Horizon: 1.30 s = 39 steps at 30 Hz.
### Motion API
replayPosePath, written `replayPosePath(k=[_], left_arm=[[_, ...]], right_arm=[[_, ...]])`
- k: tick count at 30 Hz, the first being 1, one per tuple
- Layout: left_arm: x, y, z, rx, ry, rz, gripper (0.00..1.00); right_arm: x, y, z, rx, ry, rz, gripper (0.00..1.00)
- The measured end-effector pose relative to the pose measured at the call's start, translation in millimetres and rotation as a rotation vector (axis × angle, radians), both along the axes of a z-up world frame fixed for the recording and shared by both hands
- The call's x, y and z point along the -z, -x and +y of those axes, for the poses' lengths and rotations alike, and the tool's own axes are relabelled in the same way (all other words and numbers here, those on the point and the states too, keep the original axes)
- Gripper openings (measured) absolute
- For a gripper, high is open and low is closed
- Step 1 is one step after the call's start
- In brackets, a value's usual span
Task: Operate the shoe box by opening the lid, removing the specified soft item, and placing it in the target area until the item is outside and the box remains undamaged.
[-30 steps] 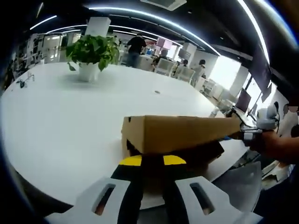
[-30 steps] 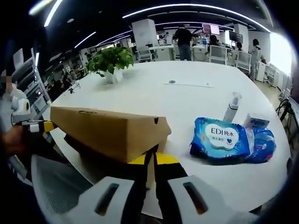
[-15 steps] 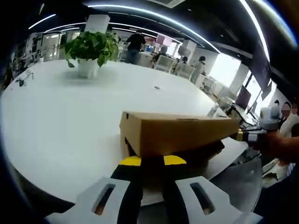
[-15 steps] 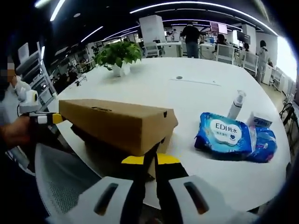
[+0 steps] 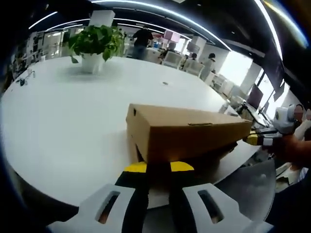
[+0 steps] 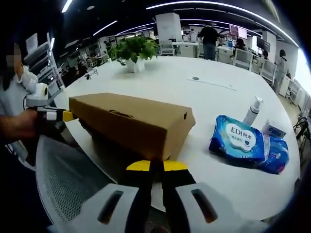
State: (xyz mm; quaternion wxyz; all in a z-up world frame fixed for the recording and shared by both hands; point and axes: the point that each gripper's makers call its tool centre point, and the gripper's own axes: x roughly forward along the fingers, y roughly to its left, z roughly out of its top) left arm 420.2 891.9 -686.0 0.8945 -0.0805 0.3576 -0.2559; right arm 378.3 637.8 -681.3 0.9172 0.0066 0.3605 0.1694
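The left gripper [image 5: 158, 167] and the right gripper [image 6: 156, 166], yellow-tipped with jaws pressed together, each pinch an end of the plain brown cardboard shoe box lid [image 5: 187, 136]. It sits raised above the dark box on the smooth white round table [image 5: 63, 121], near glossy blue wipe packs [image 6: 240, 143].

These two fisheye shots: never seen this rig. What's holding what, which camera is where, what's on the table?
No robot here: a person holds a two-jaw gripper in each hand, and a camera rides on each, looking along its jaws. In the left gripper view, the left gripper is pinched shut on one end of the brown shoe box lid. In the right gripper view, the right gripper is shut on the other end, and the lid looks lifted off the box's dark base. Each gripper also shows at the far end of the other's view. On the white table lie a blue wipes pack, a spray bottle and a potted plant.
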Motion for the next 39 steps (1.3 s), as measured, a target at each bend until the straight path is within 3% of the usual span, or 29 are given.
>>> replayPosePath(k=[11, 28, 39], left_arm=[[17.6, 3.2, 0.1, 0.011, -0.020, 0.031, 0.10], [15.0, 7.1, 2.0, 0.025, -0.037, 0.027, 0.13], [22.7, 5.8, 8.8, 0.047, -0.099, 0.019, 0.12]], right_arm=[[13.5, 4.9, -2.1, -0.018, 0.035, 0.033, 0.05], [18.7, 5.0, -0.7, -0.044, 0.066, 0.046, 0.05], [21.7, 5.9, -2.5, -0.064, 0.092, 0.054, 0.05]])
